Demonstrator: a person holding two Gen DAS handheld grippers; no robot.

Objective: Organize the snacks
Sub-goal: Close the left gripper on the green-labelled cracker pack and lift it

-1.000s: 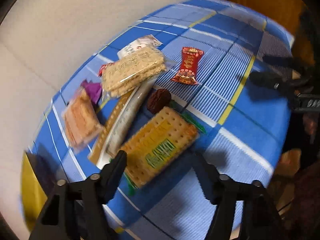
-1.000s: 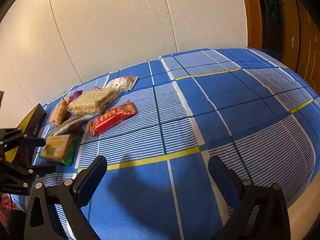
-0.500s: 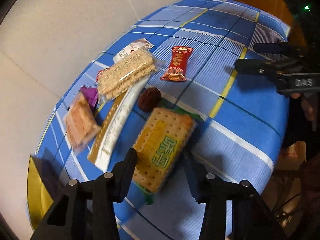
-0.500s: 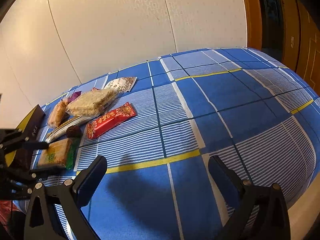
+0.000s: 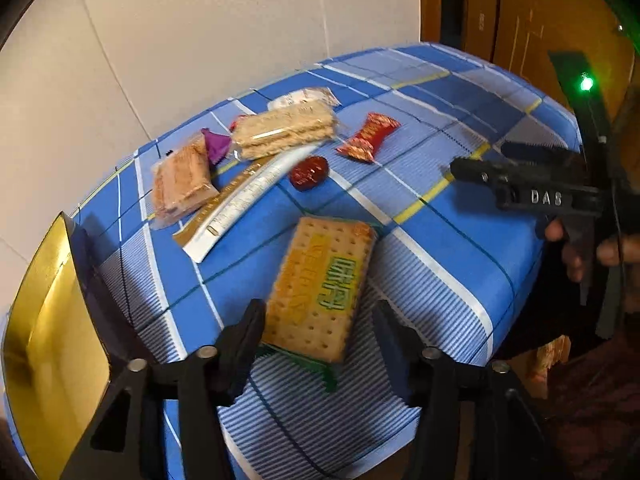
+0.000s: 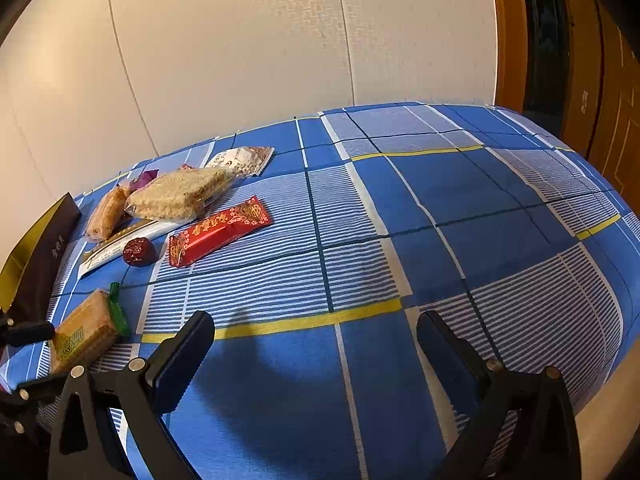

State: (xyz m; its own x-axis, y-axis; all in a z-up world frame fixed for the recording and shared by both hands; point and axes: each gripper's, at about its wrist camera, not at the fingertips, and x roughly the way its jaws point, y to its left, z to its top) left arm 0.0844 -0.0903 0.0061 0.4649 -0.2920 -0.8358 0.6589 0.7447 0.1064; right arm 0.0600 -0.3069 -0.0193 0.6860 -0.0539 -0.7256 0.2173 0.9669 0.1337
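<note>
At lower centre of the left wrist view the left gripper (image 5: pixel 320 332), jaws just reopening, straddles the cracker pack (image 5: pixel 320 288) without pinching it, apparently mid-pickup, so next it likely must close; the right gripper (image 6: pixel 316 344) hangs open, empty.

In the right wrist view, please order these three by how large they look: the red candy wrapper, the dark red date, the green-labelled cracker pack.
1. red candy wrapper
2. green-labelled cracker pack, nearly alike and seen at a slant, so this order is unsure
3. dark red date, clearly smallest
</note>
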